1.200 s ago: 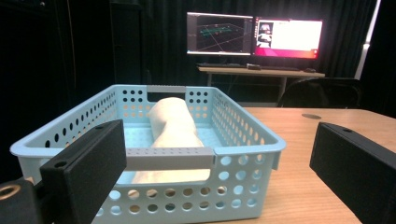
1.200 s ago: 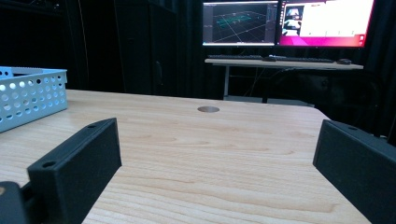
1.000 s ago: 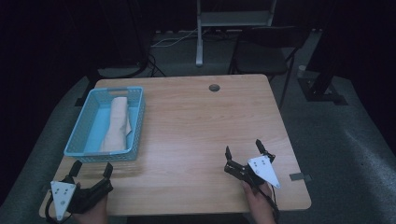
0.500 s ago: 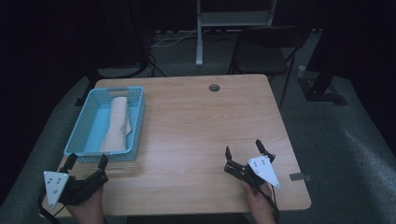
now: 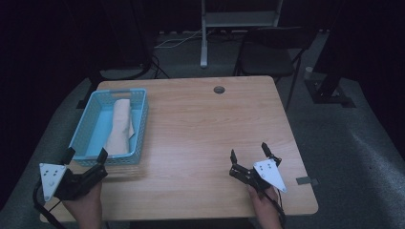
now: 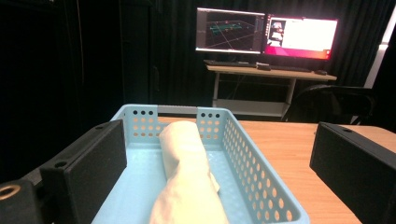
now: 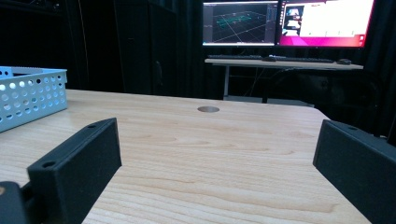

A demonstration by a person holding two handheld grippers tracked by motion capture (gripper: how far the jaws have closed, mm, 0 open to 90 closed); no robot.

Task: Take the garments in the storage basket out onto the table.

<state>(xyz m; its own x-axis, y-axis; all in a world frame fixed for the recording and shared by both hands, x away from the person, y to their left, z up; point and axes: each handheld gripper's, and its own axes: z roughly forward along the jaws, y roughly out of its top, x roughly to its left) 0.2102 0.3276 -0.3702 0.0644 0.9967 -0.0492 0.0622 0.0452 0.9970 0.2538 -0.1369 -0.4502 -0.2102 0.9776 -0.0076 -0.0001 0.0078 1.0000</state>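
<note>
A cream-coloured rolled cloth lies lengthwise in the light-blue perforated plastic basket at the left of the wooden counter. Since a moment ago the left gripper has edged forward toward the basket's near end, while the right gripper has kept its place. The left gripper's fingers are spread wide and empty, the cloth just ahead between them, untouched. The right gripper's fingers are likewise spread over bare counter, well apart from the cloth.

Both grippers have black jaws, grey three-cornered top plates and trailing black cables.
</note>
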